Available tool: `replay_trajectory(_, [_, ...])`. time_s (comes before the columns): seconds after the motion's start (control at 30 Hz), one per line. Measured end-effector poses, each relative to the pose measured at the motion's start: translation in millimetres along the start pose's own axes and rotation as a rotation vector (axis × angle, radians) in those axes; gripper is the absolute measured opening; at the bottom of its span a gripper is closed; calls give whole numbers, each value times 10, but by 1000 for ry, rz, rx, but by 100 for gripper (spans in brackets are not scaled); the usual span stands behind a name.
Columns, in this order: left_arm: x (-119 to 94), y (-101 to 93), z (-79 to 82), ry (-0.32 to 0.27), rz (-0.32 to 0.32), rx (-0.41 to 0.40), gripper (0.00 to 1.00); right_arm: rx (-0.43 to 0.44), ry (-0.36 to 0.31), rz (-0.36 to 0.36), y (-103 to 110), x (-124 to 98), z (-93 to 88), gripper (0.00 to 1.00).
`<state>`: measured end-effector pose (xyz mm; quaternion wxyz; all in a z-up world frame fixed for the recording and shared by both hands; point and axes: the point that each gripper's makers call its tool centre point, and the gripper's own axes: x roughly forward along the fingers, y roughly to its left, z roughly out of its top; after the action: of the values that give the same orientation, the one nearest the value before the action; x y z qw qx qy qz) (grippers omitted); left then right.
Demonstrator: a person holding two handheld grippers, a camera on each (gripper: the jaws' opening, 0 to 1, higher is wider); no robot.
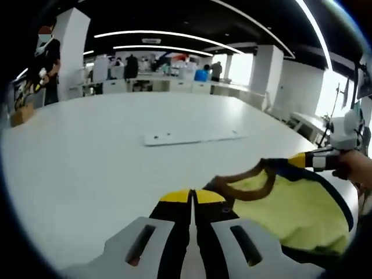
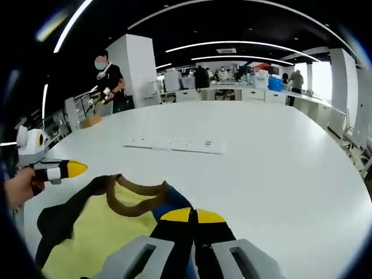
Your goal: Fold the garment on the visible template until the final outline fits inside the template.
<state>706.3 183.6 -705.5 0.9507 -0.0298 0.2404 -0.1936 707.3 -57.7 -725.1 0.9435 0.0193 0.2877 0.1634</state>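
Left gripper view: the left gripper has its yellow-tipped jaws pressed together, and the brown collar of the garment runs right up to the tips. Whether any cloth is pinched between them I cannot tell. The yellow and dark blue garment lies on the white table, toward the right of this view. The right gripper comes in from the right over the far edge of the cloth. A white strip lies further out on the table, well apart from the garment. No template outline can be made out.

Right gripper view: the right gripper also has its jaws together, at the blue edge of the garment; again I cannot tell if cloth is caught. The left gripper enters from the left, a hand behind it.

Risk, as I judge it: if either grip is shallow, lifting may let the cloth slip and the fold bunch. With no template visible, the fold could land off target.
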Motion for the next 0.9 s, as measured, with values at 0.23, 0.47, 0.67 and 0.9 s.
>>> replay_trajectory(0.23, [-106,-51,107,-29,-18,-4,6,42,5,44,93,-75,35,22])
replay_trajectory(0.47, [-284,-103,47,-30,-20,-23,22,39,-5,184,382,-216,109,59])
replay_trajectory(0.67, [-501,-320,-16,-31,-69,-37,39,-5,7,244,545,-428,116,69])
replay_trajectory(0.9, [-751,-580,8,-33,-134,8,56,15,-3,320,733,-720,144,79])
